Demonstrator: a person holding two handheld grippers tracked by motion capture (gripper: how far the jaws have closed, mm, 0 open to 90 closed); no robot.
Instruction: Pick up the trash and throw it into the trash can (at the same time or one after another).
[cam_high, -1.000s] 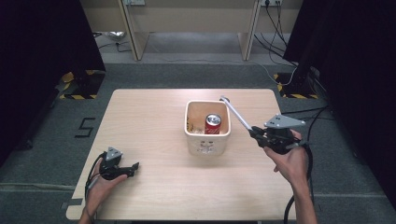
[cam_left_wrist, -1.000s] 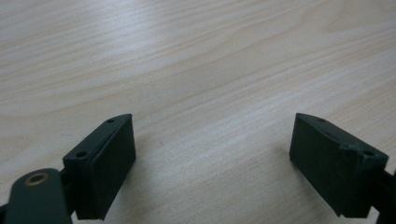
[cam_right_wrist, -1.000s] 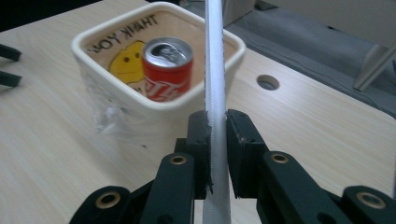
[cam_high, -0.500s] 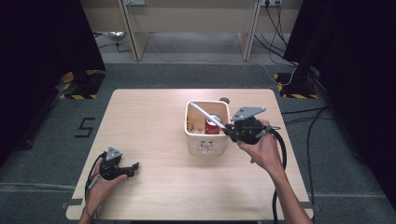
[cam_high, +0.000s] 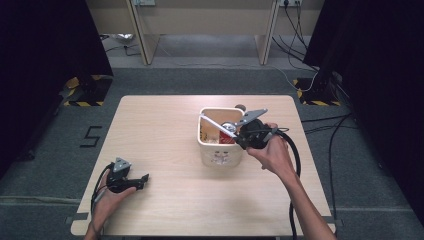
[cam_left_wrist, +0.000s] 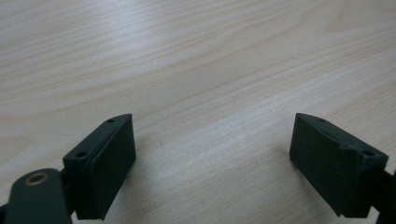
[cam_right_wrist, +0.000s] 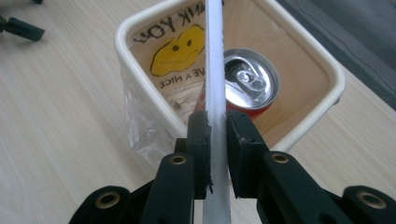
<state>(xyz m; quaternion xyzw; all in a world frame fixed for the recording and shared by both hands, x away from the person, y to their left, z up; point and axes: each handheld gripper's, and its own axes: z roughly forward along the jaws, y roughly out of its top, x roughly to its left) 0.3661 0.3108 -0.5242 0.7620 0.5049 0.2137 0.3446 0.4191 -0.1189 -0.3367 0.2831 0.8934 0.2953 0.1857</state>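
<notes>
A cream square bin (cam_high: 220, 155) stands on the table right of centre, with a red drink can (cam_high: 229, 131) upright inside it. My right gripper (cam_high: 238, 134) sits at the bin's right rim, shut on a long white strip (cam_high: 212, 122) with a toothed edge. The strip reaches across the opening toward the far left corner. In the right gripper view the jaws of my right gripper (cam_right_wrist: 215, 130) clamp the strip (cam_right_wrist: 214, 56) edge-on above the can (cam_right_wrist: 250, 81). My left gripper (cam_high: 144, 179) rests on the table's front left, open, with bare wood between the jaws of the left gripper (cam_left_wrist: 212, 158).
A bag with a yellow smiley print (cam_right_wrist: 182, 51) lies inside the bin, whose rim (cam_right_wrist: 120, 42) curves around it. Clear plastic film (cam_right_wrist: 140, 130) clings to the bin's outer wall. A small dark object (cam_high: 240, 106) sits just behind the bin. Cables trail over the floor beyond the table.
The right gripper has swung left with the white strip, from the table's right side to the bin's right rim, and the strip now lies over the opening. The left gripper kept still.
</notes>
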